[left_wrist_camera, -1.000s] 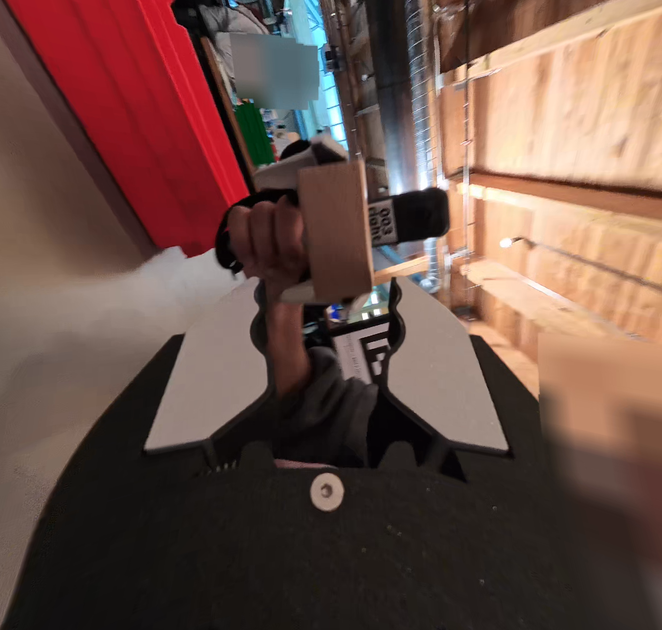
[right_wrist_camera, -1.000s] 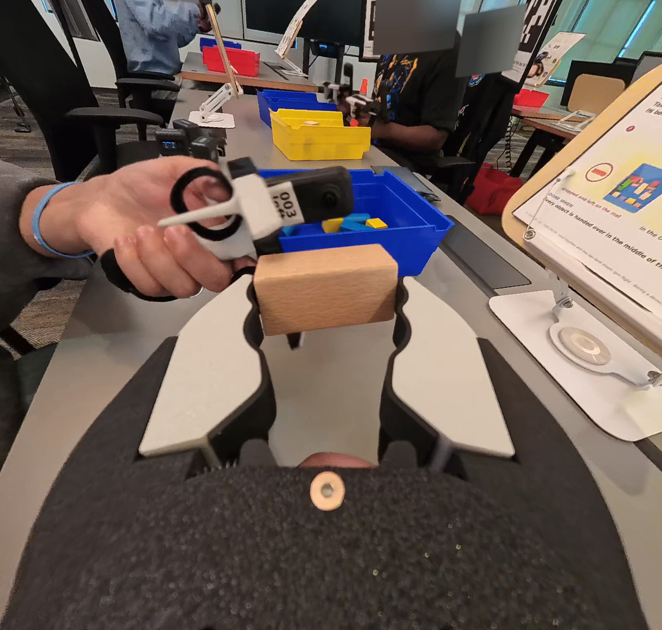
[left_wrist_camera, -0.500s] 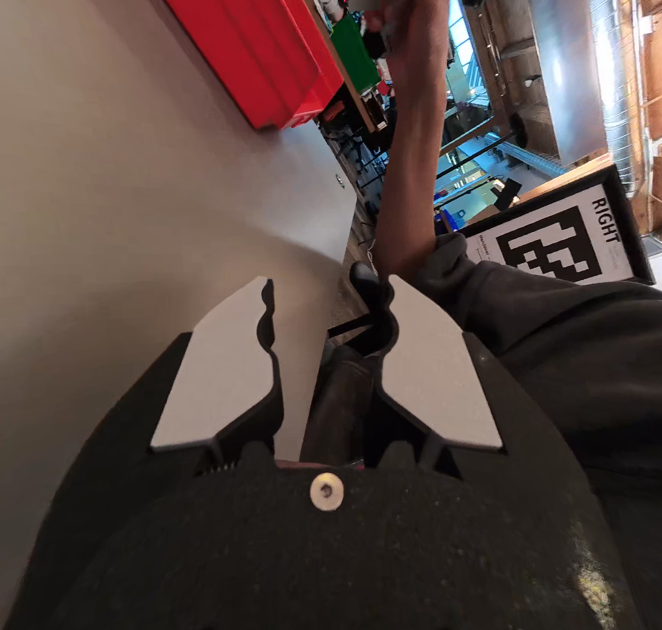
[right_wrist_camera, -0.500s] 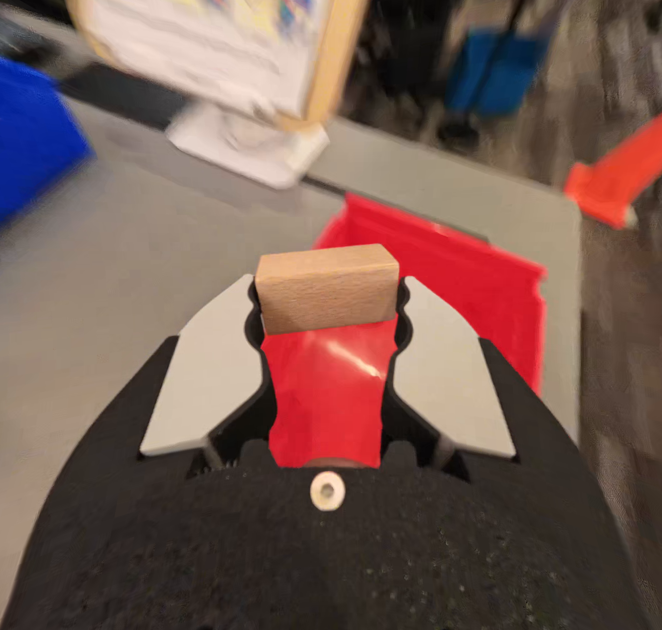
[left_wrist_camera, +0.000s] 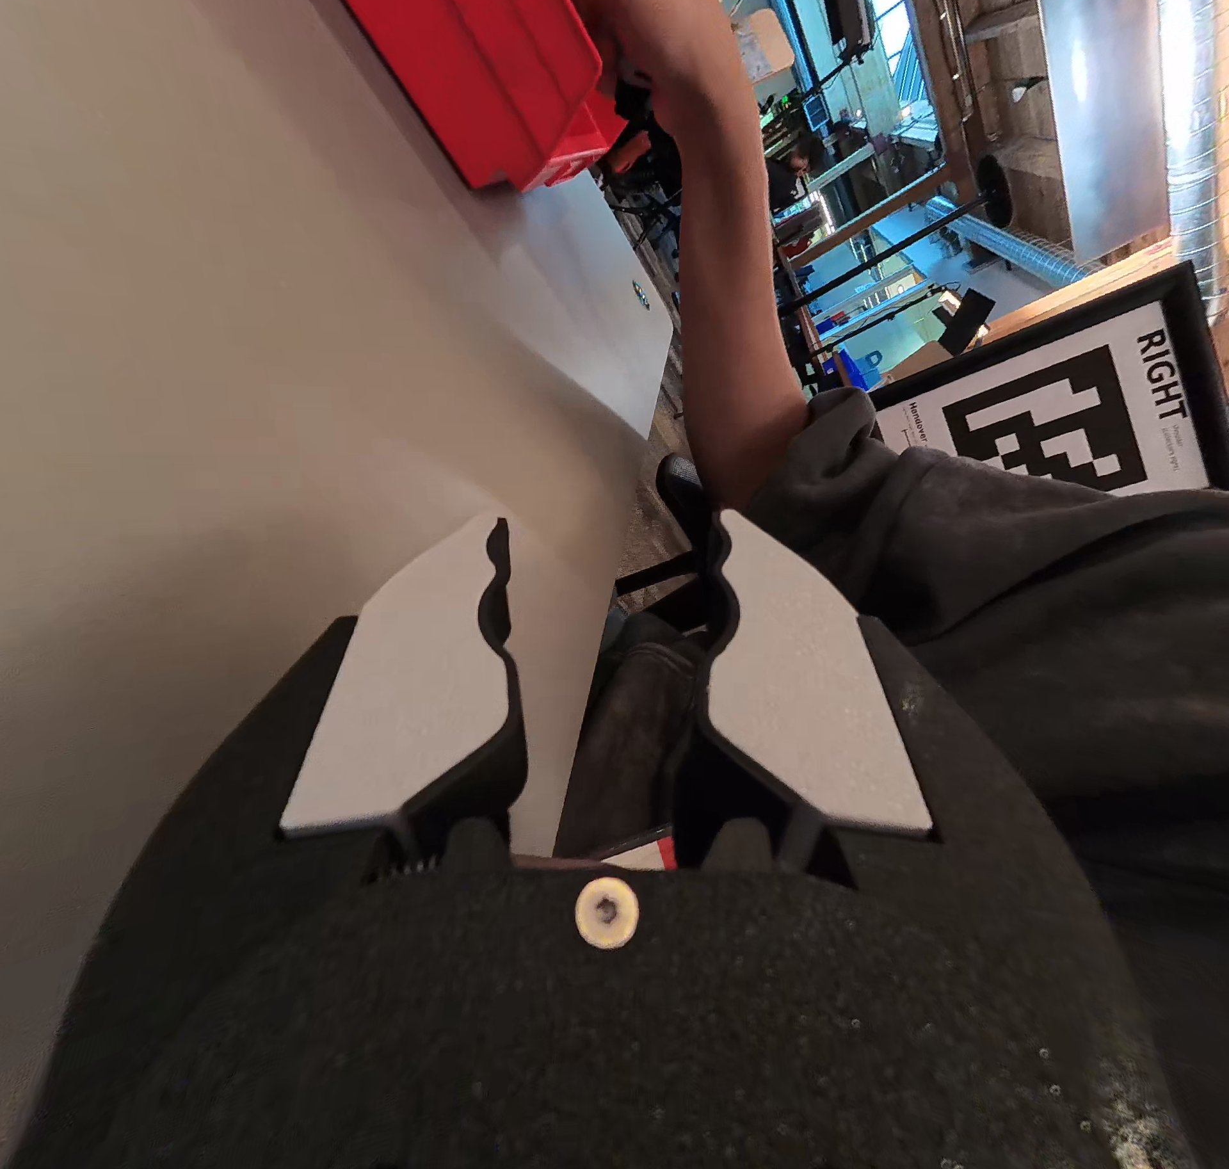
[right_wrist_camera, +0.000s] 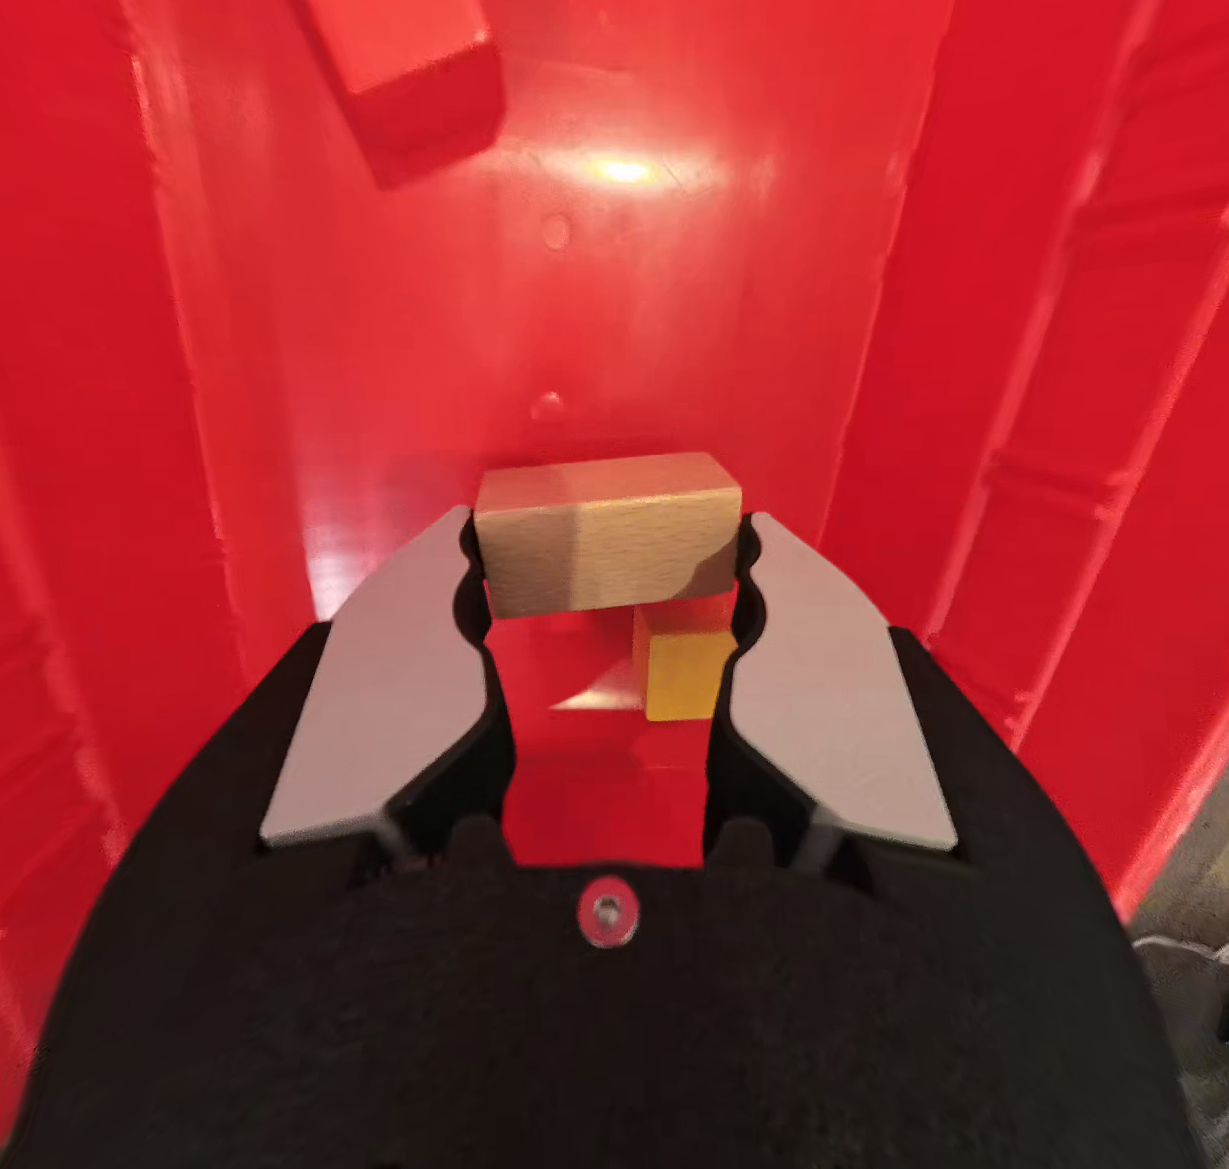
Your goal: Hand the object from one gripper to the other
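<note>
A plain wooden block (right_wrist_camera: 605, 538) is clamped between the fingertips of my right gripper (right_wrist_camera: 606, 525). The gripper reaches down inside a red bin (right_wrist_camera: 665, 272) and holds the block just above the bin floor. My left gripper (left_wrist_camera: 605, 525) is open and empty, turned on its side over the near edge of the beige table (left_wrist_camera: 199, 339). In the left wrist view the red bin (left_wrist_camera: 479, 53) stands at the far end of the table. A person's forearm (left_wrist_camera: 718, 272) reaches over it. The right gripper itself is out of that view.
Inside the bin a red block (right_wrist_camera: 412, 73) lies at the far left and a yellow block (right_wrist_camera: 682, 678) sits just below the held block. A framed sign with a black-and-white marker (left_wrist_camera: 1097, 405) stands beyond the dark sleeve (left_wrist_camera: 997, 605).
The right gripper has swung away from the left gripper with the wooden block and gone down into the red bin. The left gripper stays open and empty, now off to the side.
</note>
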### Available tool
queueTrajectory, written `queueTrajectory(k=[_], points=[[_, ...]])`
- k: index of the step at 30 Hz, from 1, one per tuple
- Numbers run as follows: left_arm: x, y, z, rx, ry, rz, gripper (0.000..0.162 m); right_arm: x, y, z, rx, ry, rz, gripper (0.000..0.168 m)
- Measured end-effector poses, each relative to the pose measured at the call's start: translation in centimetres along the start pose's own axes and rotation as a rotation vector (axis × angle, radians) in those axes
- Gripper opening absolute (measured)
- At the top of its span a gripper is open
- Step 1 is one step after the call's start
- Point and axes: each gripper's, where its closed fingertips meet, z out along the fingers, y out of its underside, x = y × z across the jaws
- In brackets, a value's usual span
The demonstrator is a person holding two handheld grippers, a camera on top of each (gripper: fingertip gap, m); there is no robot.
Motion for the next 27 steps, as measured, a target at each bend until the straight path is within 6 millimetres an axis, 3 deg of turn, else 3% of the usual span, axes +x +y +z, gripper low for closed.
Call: queueTrajectory(k=[8,16,18,23,25,27], points=[[0.2,0.2,0.0,-0.009,0.008,-0.005,0.056,0.4,1.0,1.2,-0.077,0.002,0.028,0.072],[0.4,0.3,0.2,-0.020,0.008,0.007,0.057,0.5,0.9,0.5,-0.046,-0.009,0.010,0.074],[1.2,0.1,0.2,-0.007,0.032,0.046,0.063,0.7,0.2,-3.1,0.038,0.025,-0.014,0.090],[0.5,0.7,0.4,-0.050,-0.112,0.224,0.070,-1.4,-2.3,-17.3,0.567,-0.048,-0.040,0.071],[-0.1,0.8,0.3,-0.066,-0.186,0.284,0.069,-3.1,-1.3,-19.6,0.705,-0.118,-0.086,0.075],[-0.4,1.0,0.1,-0.084,-0.234,0.363,0.069,-6.1,0.8,-19.6,0.764,-0.254,-0.125,0.078]])
